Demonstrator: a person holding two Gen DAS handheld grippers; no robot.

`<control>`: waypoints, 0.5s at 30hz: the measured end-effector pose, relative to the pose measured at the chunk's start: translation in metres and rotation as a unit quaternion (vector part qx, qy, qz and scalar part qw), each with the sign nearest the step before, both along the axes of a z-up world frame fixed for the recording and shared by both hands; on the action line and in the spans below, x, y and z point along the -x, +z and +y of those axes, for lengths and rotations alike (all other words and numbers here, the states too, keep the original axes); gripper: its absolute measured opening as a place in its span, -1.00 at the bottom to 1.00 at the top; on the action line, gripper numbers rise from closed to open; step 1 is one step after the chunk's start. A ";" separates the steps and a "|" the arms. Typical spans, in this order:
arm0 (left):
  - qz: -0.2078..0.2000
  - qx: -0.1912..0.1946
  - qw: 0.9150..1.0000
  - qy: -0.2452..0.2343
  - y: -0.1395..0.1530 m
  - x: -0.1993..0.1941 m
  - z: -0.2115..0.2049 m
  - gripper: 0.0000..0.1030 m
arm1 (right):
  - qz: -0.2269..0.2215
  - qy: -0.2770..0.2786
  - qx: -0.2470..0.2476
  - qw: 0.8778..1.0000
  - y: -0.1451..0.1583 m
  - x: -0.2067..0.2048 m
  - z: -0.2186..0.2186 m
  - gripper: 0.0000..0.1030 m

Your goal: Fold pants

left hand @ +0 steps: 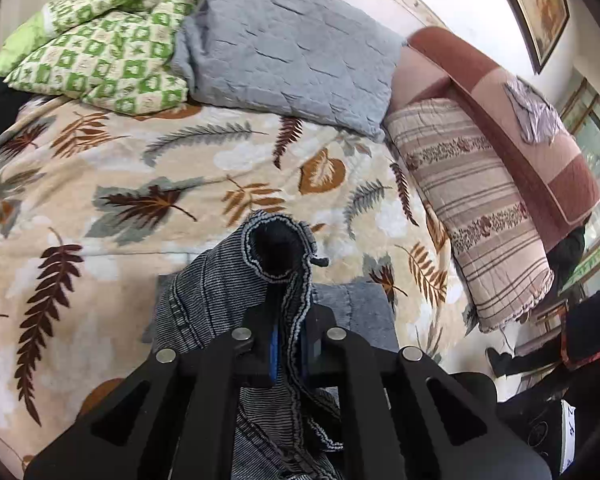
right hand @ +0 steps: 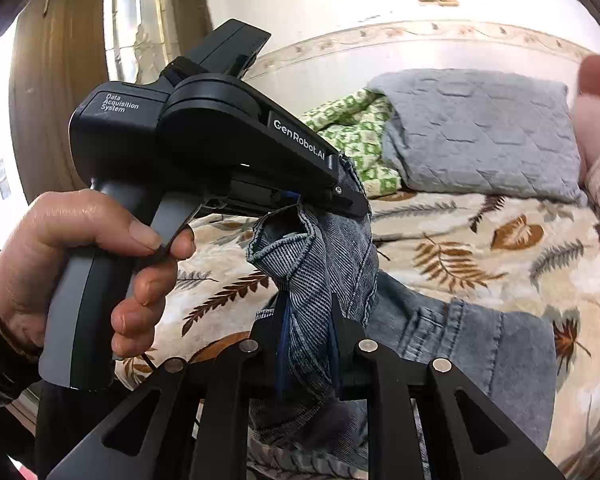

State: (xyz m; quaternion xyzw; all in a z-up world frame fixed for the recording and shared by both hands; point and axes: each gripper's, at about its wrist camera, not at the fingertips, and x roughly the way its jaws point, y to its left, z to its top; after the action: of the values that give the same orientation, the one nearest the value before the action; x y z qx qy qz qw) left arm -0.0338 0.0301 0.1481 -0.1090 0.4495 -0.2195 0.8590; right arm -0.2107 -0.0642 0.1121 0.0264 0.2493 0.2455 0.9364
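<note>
Denim pants [right hand: 320,280] bunched at lower centre, both my hand-held grippers, right [right hand: 308,344] and left [left hand: 290,344], clamped on lifted cuffs, rest lying on bed [left hand: 100,152]; folding judged barely begun, no tidy fold yet.

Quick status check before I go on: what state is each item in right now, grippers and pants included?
left gripper: shut on the pants, denim bunched between its fingers.
right gripper: shut on the pants, close to the left gripper.
pants: gripped part lifted off the bed, the rest lying on it, not yet folded flat.
leaf-print blanket: spread over the bed.
grey quilt: folded, at the head end.
green checked quilt: crumpled beside it.
</note>
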 end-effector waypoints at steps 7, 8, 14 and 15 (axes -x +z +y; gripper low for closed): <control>0.008 -0.022 0.999 -0.037 -0.009 -0.004 -0.046 -0.90 | 0.021 -0.025 -0.027 0.999 -0.010 0.000 -0.034 -0.71; 0.009 -0.025 0.999 -0.043 -0.011 -0.004 -0.053 -0.90 | 0.024 -0.029 -0.031 0.999 -0.011 0.000 -0.040 -0.71; 0.018 -0.041 0.997 -0.066 -0.023 -0.008 -0.084 -0.90 | 0.040 -0.053 -0.047 0.997 -0.023 0.000 -0.068 -0.71; 0.019 -0.043 0.996 -0.070 -0.025 -0.008 -0.089 -0.90 | 0.041 -0.055 -0.050 0.996 -0.025 0.000 -0.071 -0.71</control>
State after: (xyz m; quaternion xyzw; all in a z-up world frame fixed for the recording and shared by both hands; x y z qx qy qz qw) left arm -0.0258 -0.0594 0.1233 -0.0442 0.4816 -0.2571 0.8367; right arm -0.2108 -0.1350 0.0875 0.0968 0.2732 0.2043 0.9350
